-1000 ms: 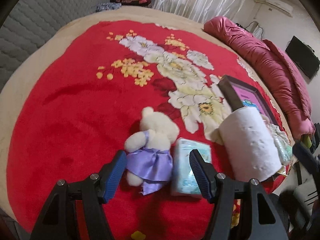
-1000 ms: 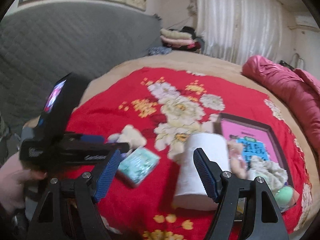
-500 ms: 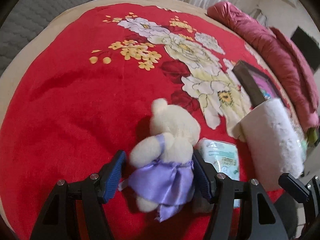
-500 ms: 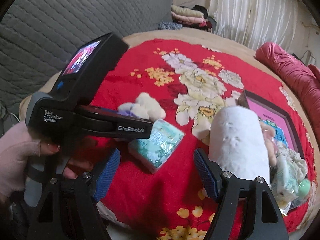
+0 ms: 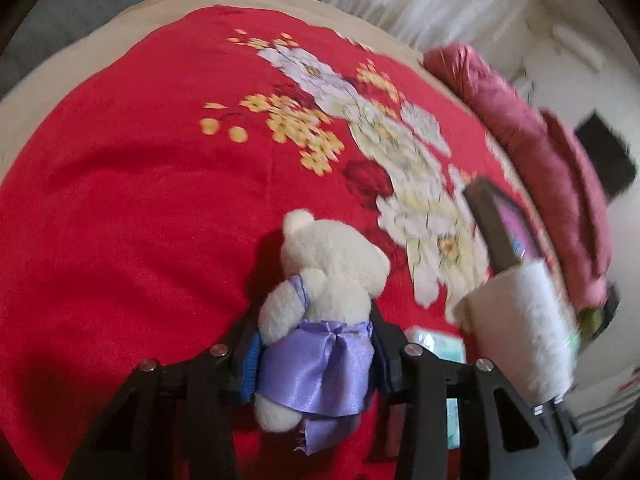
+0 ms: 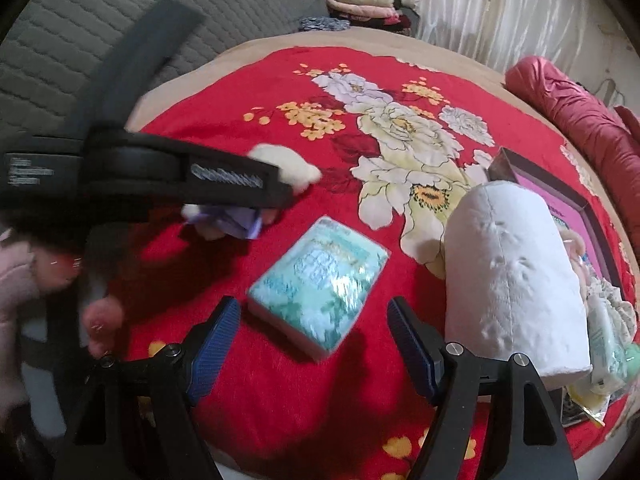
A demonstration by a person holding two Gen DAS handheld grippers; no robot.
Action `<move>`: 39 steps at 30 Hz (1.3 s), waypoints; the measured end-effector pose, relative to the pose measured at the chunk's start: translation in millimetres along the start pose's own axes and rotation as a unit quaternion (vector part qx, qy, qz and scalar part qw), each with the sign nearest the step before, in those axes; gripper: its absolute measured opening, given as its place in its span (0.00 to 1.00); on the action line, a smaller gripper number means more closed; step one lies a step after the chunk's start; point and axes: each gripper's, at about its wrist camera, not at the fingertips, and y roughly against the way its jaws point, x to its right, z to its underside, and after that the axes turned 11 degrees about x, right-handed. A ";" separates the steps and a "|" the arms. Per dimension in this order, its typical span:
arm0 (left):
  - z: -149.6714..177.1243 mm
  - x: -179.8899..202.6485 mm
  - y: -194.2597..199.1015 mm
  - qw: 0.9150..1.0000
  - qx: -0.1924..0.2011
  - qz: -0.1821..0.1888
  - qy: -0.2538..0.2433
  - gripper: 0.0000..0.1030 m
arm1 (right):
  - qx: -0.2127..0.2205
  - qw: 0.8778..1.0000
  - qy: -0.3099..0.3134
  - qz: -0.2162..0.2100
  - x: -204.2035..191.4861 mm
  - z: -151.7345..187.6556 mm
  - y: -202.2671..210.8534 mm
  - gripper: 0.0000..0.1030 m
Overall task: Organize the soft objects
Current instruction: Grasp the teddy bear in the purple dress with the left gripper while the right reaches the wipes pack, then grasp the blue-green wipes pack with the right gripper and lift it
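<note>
A cream teddy bear in a purple satin dress (image 5: 328,304) lies on the red flowered blanket (image 5: 140,200). My left gripper (image 5: 314,364) is shut on the bear's dressed body. In the right wrist view the bear (image 6: 280,168) shows partly behind the left gripper's body. A teal tissue pack (image 6: 320,280) lies flat on the blanket, just ahead of my open, empty right gripper (image 6: 314,344). A white paper roll (image 6: 512,280) stands to the right of the pack; it also shows in the left wrist view (image 5: 520,320).
A dark-framed box with a pink inside (image 6: 560,200) holds several soft items at the right. A rolled maroon quilt (image 6: 580,120) lies along the far right. Folded clothes (image 6: 360,4) are stacked at the back. A grey quilted headboard (image 6: 120,20) is at the left.
My left gripper moved forward around the bear and closed on its dressed body. My right gripper came down nearer to the tissue pack and stays open.
</note>
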 end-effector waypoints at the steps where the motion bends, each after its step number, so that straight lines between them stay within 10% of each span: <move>1: -1.6 -5.6 2.4 1.000 0.005 0.006 0.017 0.42 | -0.002 1.000 -0.001 -0.001 -2.6 -1.8 -3.9 0.75; 14: -7.0 -10.1 8.8 0.999 0.021 0.013 0.023 0.43 | -0.046 0.998 -0.051 0.005 9.6 -7.9 -44.5 0.62; 28: -11.6 3.3 56.9 0.995 0.094 0.015 0.017 0.43 | 0.057 0.998 -0.018 -0.020 16.9 -29.5 27.4 0.59; 39: 11.1 93.2 86.9 0.991 0.095 0.062 -0.074 0.43 | 0.138 0.985 -0.093 0.051 113.1 -27.2 101.6 0.59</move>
